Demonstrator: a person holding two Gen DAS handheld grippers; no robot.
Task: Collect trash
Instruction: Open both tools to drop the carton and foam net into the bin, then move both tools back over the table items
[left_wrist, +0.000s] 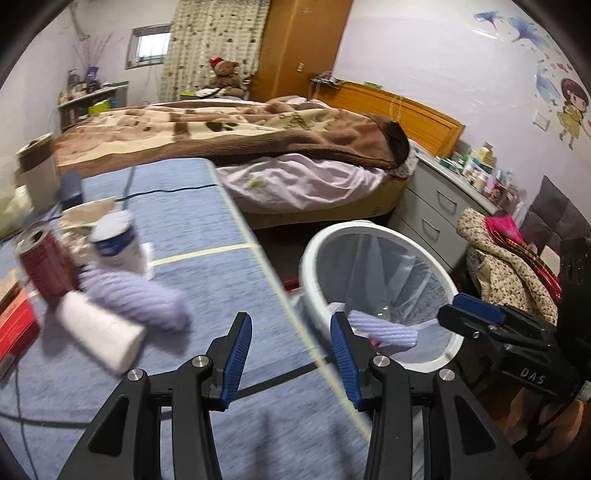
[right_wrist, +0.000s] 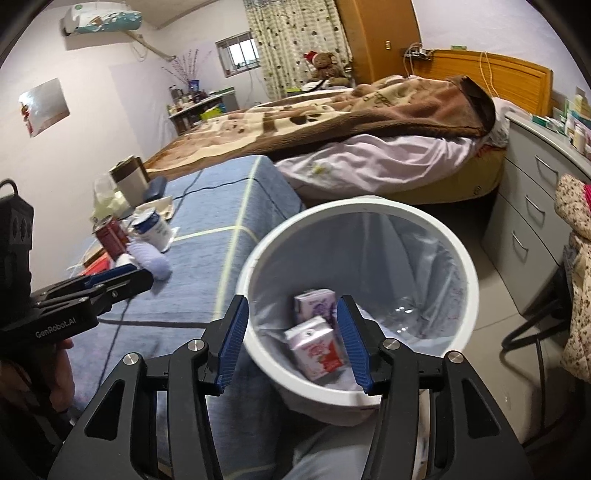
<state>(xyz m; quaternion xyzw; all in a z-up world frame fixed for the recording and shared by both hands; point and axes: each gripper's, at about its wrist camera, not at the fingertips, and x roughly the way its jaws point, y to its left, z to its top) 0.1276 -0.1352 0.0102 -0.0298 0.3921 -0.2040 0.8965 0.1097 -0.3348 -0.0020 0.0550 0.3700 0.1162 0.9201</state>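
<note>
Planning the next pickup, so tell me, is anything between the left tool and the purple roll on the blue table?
Nothing visible. The left tool is open and empty, and only bare cloth lies between it and the purple roll, beside the white roll.

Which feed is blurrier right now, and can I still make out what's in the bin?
Left wrist view: motion blur smears the red can, white roll and purple roll on the blue cloth; fisheye bends the table edge. Right wrist view: sharper; two cartons readable inside the white bin, with mild glare on its liner.
</note>
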